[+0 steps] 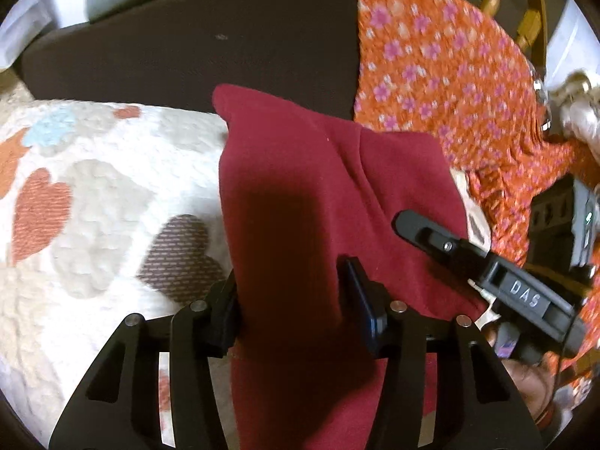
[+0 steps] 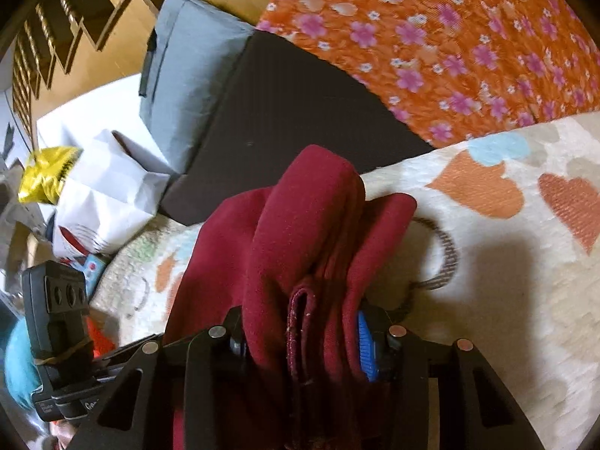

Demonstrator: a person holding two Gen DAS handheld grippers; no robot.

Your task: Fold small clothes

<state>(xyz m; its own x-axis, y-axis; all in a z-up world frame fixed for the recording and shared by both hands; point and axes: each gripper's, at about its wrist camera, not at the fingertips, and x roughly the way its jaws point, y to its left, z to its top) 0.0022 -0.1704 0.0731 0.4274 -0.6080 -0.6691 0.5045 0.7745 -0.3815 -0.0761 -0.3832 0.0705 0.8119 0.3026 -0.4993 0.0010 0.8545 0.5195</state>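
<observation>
Cloth [image 1: 330,202], maroon, hung bunched over the blanket [image 1: 93,187], pinched by both the left gripper [image 1: 292,296] and right gripper [image 2: 300,330]; uneven layers risked slipping free and spoiling the fold.

The right gripper [image 2: 300,341] is clamped on a bunched dark red garment [image 2: 300,232]. Several folded layers of the cloth pass between the two fingers, and a blue pad [image 2: 364,348] shows on the right-hand finger. The garment rises in a hump beyond the fingertips and drapes onto a cream blanket [image 2: 506,300] printed with orange, blue and brown hearts. Behind the blanket lies a dark flat cushion [image 2: 300,101], with an orange cloth [image 2: 450,37] bearing pink flowers spread over its right side. A grey pillow [image 2: 187,67] and a white paper bag [image 2: 108,195] sit at the left. The left gripper [image 2: 56,337] appears at the lower left edge; its fingers are out of frame.
</observation>
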